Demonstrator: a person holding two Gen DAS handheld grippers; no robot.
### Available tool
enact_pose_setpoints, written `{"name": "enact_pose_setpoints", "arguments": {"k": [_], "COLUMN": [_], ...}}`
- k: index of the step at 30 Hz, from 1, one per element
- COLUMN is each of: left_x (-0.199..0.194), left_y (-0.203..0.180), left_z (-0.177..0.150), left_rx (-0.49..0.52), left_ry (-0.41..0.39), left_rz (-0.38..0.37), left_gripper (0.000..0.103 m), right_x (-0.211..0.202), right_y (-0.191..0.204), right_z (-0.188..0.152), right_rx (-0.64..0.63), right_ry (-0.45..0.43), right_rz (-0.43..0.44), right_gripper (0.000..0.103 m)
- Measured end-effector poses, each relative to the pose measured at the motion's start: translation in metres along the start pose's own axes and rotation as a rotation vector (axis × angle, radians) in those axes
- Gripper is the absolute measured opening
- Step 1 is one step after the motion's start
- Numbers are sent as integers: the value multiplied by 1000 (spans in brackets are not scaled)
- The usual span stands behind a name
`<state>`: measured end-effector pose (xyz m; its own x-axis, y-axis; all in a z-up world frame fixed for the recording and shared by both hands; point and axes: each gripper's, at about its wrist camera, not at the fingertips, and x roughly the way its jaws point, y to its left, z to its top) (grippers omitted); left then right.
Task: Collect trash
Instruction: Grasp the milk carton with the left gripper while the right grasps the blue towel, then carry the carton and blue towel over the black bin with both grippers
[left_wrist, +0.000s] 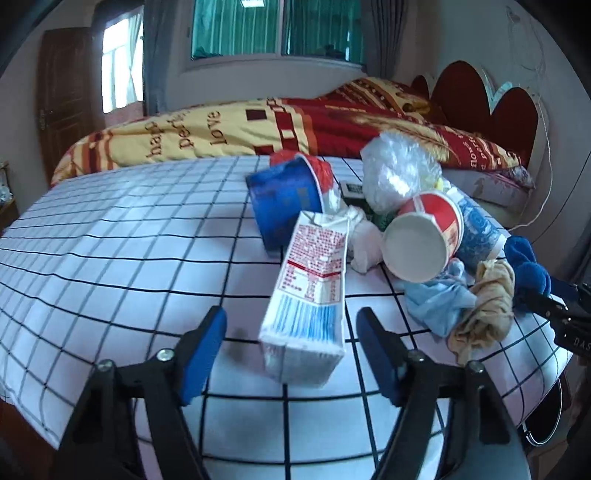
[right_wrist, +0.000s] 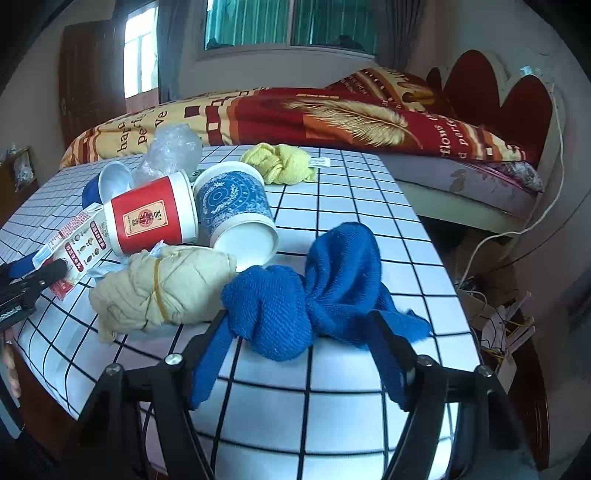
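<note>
Jaws part-open on both: left gripper astride milk carton, pads clear; right gripper astride knotted blue cloth near table's front edge, cups behind.

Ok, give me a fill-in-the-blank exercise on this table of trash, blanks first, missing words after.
1. The milk carton lies between the fingers of the ____ gripper.
2. A yellow ____ band circles the beige cloth bundle.
3. The knotted cloth between the right gripper's fingers is ____.
4. The red paper cup lies on its ____.

Missing words: left; rubber; blue; side
</note>
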<state>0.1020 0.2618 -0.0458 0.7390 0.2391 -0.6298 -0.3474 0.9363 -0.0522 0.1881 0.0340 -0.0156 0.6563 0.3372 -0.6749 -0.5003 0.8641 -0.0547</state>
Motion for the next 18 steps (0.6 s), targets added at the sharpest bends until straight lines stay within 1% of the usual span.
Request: {"name": "enact_pose_setpoints", "arguments": {"k": [1,2,3,4,5,6,8,13,18], "left_x": [2,4,7,9,10,9,4,-15,-27], "left_y": [0,0,0,0,-1,-1,-3,-11,-18], "left_z": [0,0,0,0,0,-1,-2,4,7], "left_rx": [2,3,1,2,3,5,15,43,70], "left_ry": [9,17,28,40,43,42,29,-24,-42], "left_rz": [-7,-12,-19,-29,-44,-50,-57,-72,-84], "left_gripper": [64,60,51,38,36,36,36,35,35], "right_x": [3,6,8,10,10,11,9,-8,-29], "right_y": [2,4,5,6,7,7,6,9,10], "right_z": [1,2,3,3,3,4,4,1,0], "right_rx": [-11,-20,-24,-28,-33,-35,-37,-71,-111], "right_ry": [6,10,14,21,23,19,14,-32,-77], "right_rz": [2,6,10,23,27,31,51,24,-6], "right_gripper": [64,61,58,49,41,39,31,28,28]}}
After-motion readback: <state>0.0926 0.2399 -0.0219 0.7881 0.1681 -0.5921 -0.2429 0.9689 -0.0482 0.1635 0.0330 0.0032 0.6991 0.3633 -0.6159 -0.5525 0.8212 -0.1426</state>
